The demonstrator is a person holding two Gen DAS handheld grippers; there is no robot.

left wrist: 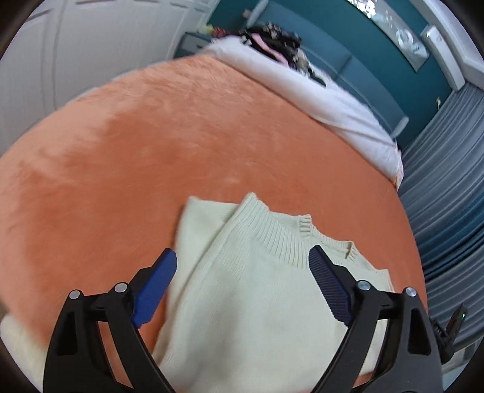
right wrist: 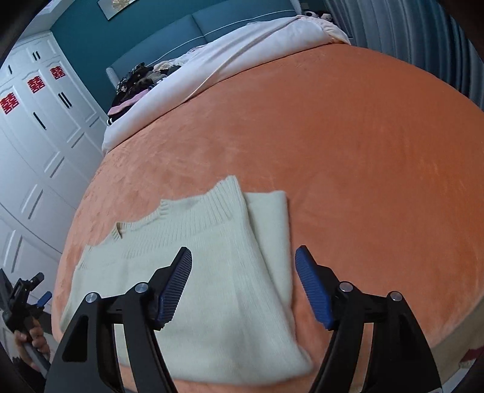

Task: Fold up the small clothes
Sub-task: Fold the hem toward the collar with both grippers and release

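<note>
Cream sweater (right wrist: 193,272) lies lengthwise, collar toward headboard (right wrist: 193,27), tongs (right wrist: 243,284) spread.

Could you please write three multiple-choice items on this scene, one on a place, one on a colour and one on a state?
1. Where does the cream sweater lie?
A. on the orange blanket
B. on the white duvet
C. on the floor

2. What colour are the pads of the right gripper?
A. red
B. blue
C. green

3. How does the left gripper stand?
A. shut on a sleeve
B. shut on nothing
C. open above the sweater

Answers:
1 A, orange shows around the knit.
2 B, both ribbed pads are blue.
3 C, its fingers stand wide apart and hold nothing.
</note>
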